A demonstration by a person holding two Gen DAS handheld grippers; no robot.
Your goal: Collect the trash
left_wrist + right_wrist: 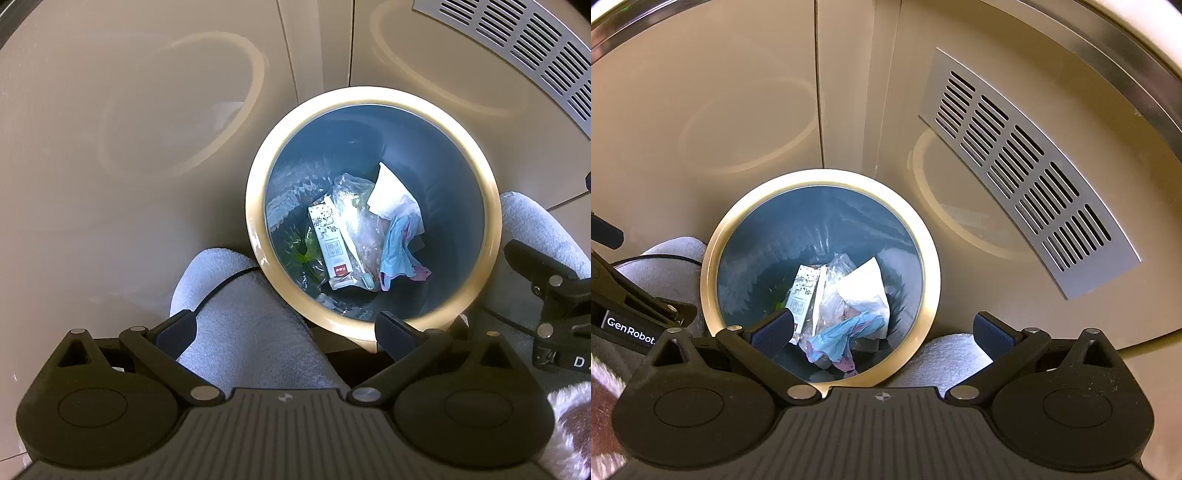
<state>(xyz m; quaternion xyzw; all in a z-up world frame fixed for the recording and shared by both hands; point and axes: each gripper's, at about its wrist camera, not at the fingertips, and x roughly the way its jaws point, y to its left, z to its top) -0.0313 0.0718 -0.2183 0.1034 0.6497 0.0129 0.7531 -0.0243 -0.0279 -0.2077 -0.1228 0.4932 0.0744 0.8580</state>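
A round waste bin with a cream rim (258, 184) (932, 258) and a dark blue inside stands on the floor below both grippers. In it lie a white printed carton (328, 236) (803, 291), a white crumpled paper (391, 195) (866, 291), a clear plastic bag (354, 206), a light blue and pink wrapper (399, 251) (838, 338) and a green leaf (303, 254). My left gripper (286, 332) hangs open above the bin's near edge, holding nothing. My right gripper (882, 330) is open too, empty, its left finger over the bin's mouth.
Glossy beige cabinet doors (147, 129) (720, 110) rise behind the bin, with a silver vent grille (535, 48) (1027, 173) at the right. A person's grey slippered feet (236, 317) (956, 358) flank the bin on both sides.
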